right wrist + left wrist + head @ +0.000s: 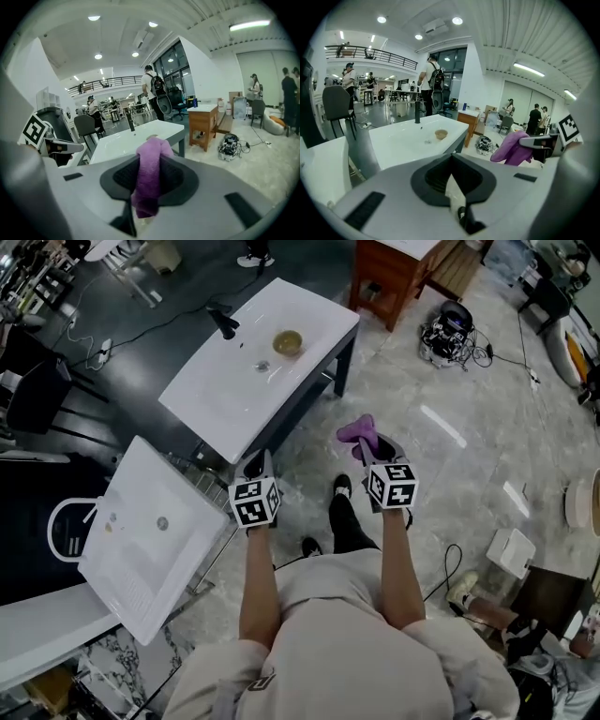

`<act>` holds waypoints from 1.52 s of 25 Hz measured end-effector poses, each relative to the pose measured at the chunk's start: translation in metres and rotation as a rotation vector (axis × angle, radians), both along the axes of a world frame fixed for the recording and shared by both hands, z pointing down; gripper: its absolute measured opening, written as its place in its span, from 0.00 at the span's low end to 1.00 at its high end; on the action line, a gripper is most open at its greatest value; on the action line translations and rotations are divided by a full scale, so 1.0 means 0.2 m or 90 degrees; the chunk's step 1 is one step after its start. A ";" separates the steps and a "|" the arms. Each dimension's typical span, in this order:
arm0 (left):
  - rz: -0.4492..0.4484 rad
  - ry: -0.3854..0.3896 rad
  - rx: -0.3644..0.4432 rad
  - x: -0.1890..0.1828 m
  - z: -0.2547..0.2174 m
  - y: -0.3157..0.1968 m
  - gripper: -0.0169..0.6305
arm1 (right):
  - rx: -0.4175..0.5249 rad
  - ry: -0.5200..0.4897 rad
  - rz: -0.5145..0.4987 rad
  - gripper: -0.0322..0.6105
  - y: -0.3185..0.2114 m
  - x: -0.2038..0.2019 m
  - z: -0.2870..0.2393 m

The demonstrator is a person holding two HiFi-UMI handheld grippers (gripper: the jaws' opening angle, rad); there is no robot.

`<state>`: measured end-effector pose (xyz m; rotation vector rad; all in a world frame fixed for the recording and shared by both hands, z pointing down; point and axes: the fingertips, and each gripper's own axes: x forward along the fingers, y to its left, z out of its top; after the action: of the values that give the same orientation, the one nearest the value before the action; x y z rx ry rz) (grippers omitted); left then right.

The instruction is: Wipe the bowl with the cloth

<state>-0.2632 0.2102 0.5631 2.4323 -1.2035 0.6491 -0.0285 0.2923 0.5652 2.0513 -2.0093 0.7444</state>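
**Entry: bowl on bench, cloth in right claw**

Bowl: small, tan, upright on the white basin-top bench. It stands toward the far end of the bench, just beside the drain, with the black faucet off to its left. Nothing touches it. The left gripper view shows the same bowl alone on the white surface.

Cloth: purple, bunched, not on the bench. It is pinched in the right claw and held over the marbled floor, well apart from the bowl. In the right gripper view the cloth fills the gap of the right claw. The jaws are closed onto it, with a fold standing up above them and a tail hanging below.

Left claw: near the front edge of the bench, level with the right one. In its own view the left claw has its jaws drawn together. Only a pale sliver shows at the seam, and I cannot tell what it is.

Surroundings: a second white basin slab lies tilted at the left. A wooden cabinet stands beyond the bench, and a tangle of cables lies on the floor to its right.
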 end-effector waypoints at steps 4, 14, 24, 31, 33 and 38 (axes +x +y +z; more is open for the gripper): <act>0.001 0.003 0.008 0.12 -0.02 -0.17 0.04 | 0.007 -0.003 -0.011 0.19 -0.19 0.11 -0.01; -0.016 0.001 0.028 0.43 -0.09 -0.56 0.04 | 0.039 -0.004 -0.074 0.19 -0.68 0.40 -0.09; -0.063 0.043 0.005 0.52 -0.12 -0.70 0.04 | 0.042 -0.013 -0.104 0.19 -0.83 0.57 -0.09; -0.077 0.051 -0.012 0.51 -0.07 -0.80 0.04 | 0.035 -0.025 -0.097 0.19 -0.91 0.63 -0.03; -0.084 0.055 -0.020 0.51 -0.05 -0.85 0.04 | 0.029 -0.019 -0.104 0.19 -0.95 0.64 -0.03; -0.097 0.070 -0.035 0.61 -0.02 -1.00 0.04 | 0.034 -0.011 -0.102 0.19 -1.09 0.75 -0.06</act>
<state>-0.1410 0.0102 0.5584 2.2735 -1.2932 0.4902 0.1221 0.0746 0.5533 1.8888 -2.1930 0.6864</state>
